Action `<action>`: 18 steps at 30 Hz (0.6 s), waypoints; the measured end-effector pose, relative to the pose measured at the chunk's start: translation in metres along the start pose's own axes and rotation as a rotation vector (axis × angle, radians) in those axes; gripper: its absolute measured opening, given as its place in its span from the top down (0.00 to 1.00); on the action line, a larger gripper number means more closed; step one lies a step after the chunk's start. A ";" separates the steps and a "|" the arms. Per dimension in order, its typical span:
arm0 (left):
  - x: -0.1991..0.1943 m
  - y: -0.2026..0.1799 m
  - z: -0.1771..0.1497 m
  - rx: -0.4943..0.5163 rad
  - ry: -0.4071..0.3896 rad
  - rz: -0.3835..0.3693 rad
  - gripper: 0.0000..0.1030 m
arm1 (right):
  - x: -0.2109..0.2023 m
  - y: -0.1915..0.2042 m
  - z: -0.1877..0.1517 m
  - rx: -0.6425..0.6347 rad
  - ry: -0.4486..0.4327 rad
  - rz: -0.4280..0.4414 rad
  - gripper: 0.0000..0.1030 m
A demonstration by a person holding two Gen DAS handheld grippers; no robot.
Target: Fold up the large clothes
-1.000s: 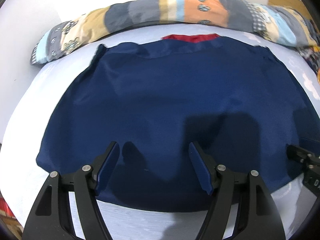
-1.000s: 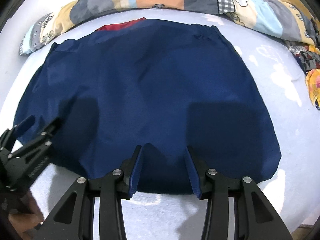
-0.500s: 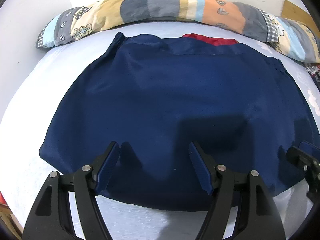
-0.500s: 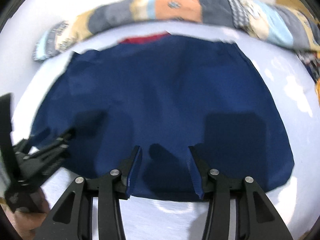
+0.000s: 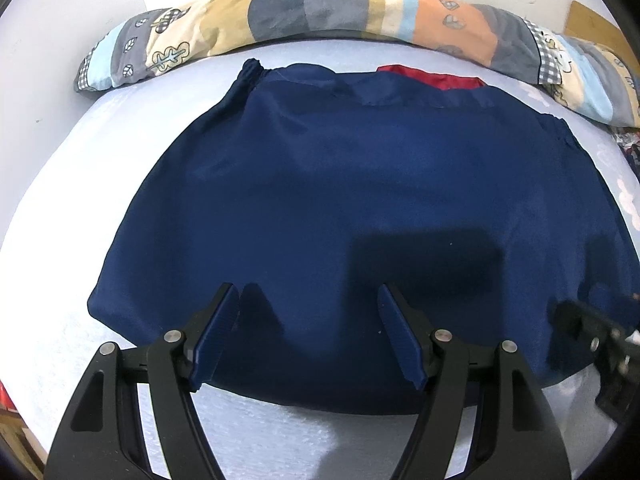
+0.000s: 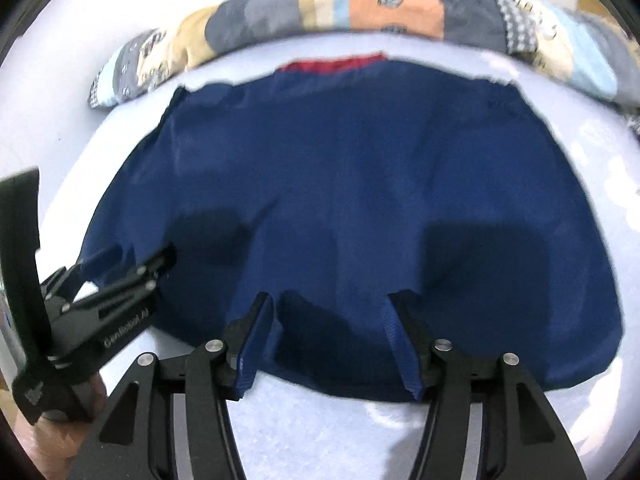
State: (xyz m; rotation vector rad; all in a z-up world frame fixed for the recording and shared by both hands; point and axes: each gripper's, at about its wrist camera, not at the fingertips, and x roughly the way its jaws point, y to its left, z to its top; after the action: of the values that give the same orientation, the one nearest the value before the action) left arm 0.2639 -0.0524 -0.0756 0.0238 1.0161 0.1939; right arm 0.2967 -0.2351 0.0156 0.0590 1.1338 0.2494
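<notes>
Covering pale bedsheet point(image 5: 92, 168), navy garment point(image 5: 360, 200), pillow point(image 5: 320, 8) behind

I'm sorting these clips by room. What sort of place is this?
Probably a bedroom: the navy garment lies spread on a pale blue bed sheet, with a long patchwork pillow against the white wall behind it.

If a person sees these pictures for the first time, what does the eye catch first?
First comes the large navy garment spread flat over the pale bed sheet, with red fabric peeking out at its far edge. Behind it lies a long patchwork pillow. Both tongs, left and right, are open at its near hem.
</notes>
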 end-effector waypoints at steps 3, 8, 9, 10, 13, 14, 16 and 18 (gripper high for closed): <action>0.000 -0.001 0.000 0.015 -0.004 0.004 0.30 | 0.008 -0.006 0.001 0.019 0.025 -0.032 0.43; -0.002 0.009 0.003 -0.009 -0.007 0.005 0.30 | 0.016 -0.015 0.002 0.068 0.071 -0.026 0.43; -0.001 0.013 0.004 -0.018 -0.008 0.009 0.30 | 0.013 -0.014 0.004 0.068 0.052 -0.021 0.43; 0.000 0.020 0.005 -0.033 -0.008 0.017 0.30 | 0.008 -0.015 0.006 0.069 0.029 -0.021 0.43; 0.005 0.040 0.008 -0.080 0.007 0.036 0.30 | 0.002 -0.027 0.011 0.091 0.006 -0.052 0.43; 0.008 0.048 0.008 -0.099 0.015 0.046 0.30 | 0.002 -0.033 0.011 0.111 0.010 -0.057 0.43; 0.012 0.057 0.009 -0.114 0.020 0.059 0.30 | 0.005 -0.045 0.009 0.161 0.030 -0.065 0.43; 0.015 0.058 0.008 -0.100 0.028 0.073 0.30 | 0.014 -0.055 0.006 0.197 0.077 -0.061 0.43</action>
State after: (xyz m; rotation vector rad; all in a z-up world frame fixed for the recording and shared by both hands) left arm 0.2699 0.0081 -0.0773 -0.0325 1.0329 0.3119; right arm 0.3166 -0.2846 -0.0041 0.1895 1.2327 0.0855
